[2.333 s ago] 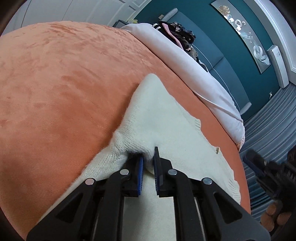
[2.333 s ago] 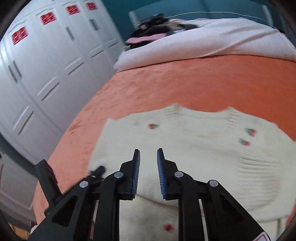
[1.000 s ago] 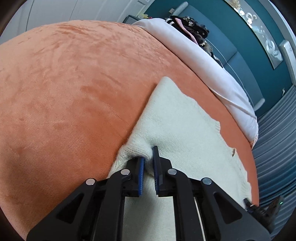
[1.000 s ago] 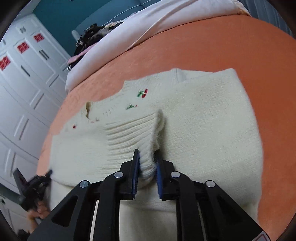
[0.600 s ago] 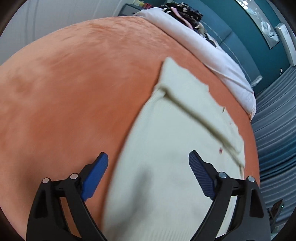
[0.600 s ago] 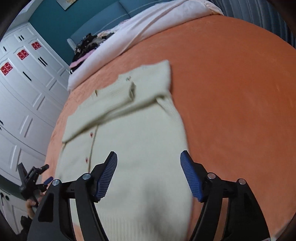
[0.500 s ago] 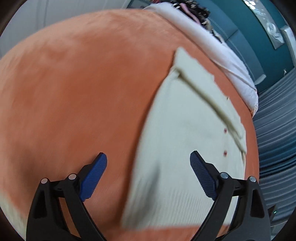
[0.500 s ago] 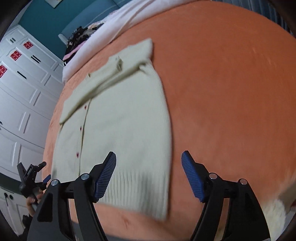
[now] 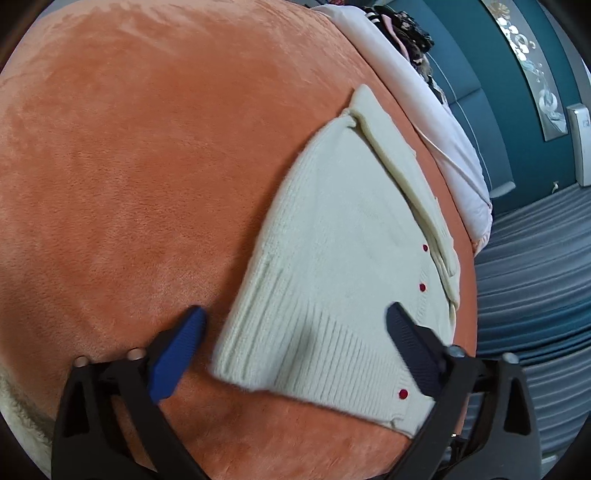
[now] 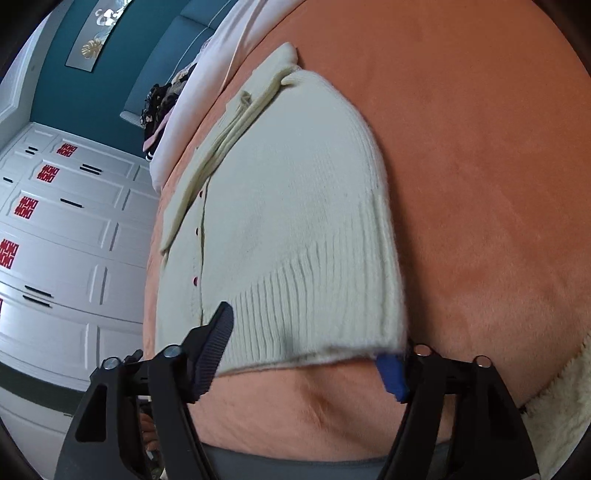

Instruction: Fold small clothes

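A cream knit cardigan [image 9: 343,236] [image 10: 295,206] with red buttons lies flat on the orange blanket [image 9: 129,166], both sleeves folded across its upper part. My left gripper [image 9: 295,317] hovers over the ribbed hem near its left corner; its jaws stand wide apart and are closing, with the hem between them and neither pad pressing on it. In the right wrist view my right gripper [image 10: 304,336] is at the hem's right corner. Its jaws are closing too, with the hem edge between them, and the blue pad sits just under the corner without gripping it.
A white duvet [image 9: 424,110] and a pile of dark clothes [image 9: 402,33] lie at the far end of the bed. White wardrobe doors [image 10: 66,229] stand to the left. The bed's near edge runs just below the hem, with cream fleece [image 10: 561,398] at the corner.
Both grippers let go of the sleeve folds they held, opened wide and drew back from the cardigan's upper part to its hem. The sleeves now lie folded across the top.
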Demonstrator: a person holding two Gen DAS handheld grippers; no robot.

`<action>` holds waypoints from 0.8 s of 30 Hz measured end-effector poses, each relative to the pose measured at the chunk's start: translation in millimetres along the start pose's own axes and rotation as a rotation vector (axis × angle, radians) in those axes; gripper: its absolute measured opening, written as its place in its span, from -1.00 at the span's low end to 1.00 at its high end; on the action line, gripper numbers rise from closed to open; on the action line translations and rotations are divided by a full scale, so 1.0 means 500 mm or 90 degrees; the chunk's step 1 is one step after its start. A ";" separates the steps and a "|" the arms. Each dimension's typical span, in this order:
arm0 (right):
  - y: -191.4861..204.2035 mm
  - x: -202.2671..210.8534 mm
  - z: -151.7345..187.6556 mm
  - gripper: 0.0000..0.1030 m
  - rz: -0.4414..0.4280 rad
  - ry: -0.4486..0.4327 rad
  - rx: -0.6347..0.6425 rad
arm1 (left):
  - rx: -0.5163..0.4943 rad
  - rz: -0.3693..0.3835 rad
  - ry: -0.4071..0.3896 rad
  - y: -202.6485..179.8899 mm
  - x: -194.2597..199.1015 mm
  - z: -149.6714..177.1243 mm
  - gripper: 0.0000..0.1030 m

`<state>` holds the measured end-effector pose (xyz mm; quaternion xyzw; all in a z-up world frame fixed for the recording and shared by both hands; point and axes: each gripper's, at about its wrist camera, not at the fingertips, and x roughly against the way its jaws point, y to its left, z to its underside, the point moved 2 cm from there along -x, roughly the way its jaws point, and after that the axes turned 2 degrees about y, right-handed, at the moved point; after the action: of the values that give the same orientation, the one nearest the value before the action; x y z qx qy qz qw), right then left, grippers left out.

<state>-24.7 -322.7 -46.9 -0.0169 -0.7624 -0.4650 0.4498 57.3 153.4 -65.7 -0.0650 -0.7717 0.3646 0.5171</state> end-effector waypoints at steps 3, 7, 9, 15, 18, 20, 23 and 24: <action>0.022 0.033 -0.010 -0.85 -0.020 -0.021 0.014 | 0.008 0.017 0.044 -0.008 -0.001 -0.007 -0.79; 0.090 0.113 -0.012 -0.87 -0.036 -0.040 0.102 | -0.042 0.018 0.013 -0.044 0.063 0.001 -0.82; 0.127 0.159 -0.008 -0.87 -0.029 -0.032 0.163 | -0.072 0.023 0.012 -0.063 0.100 0.011 -0.83; 0.137 0.265 0.062 -0.89 0.044 0.056 0.297 | -0.169 0.013 0.076 -0.064 0.215 0.096 -0.84; 0.106 0.307 0.133 -0.89 0.055 0.119 0.294 | -0.168 0.002 0.135 -0.027 0.267 0.169 -0.84; 0.090 0.341 0.199 -0.89 0.043 0.168 0.281 | -0.194 -0.016 0.159 -0.016 0.312 0.220 -0.84; 0.102 0.394 0.270 -0.89 0.002 0.202 0.266 | -0.210 -0.010 0.180 -0.024 0.388 0.269 -0.83; 0.119 0.411 0.271 -0.89 -0.007 0.192 0.274 | -0.210 -0.002 0.168 -0.040 0.410 0.264 -0.83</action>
<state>-211.1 -271.7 116.7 0.1532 -0.7680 -0.2920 0.5490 -142.4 171.5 74.3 -0.1946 -0.7466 0.2209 0.5966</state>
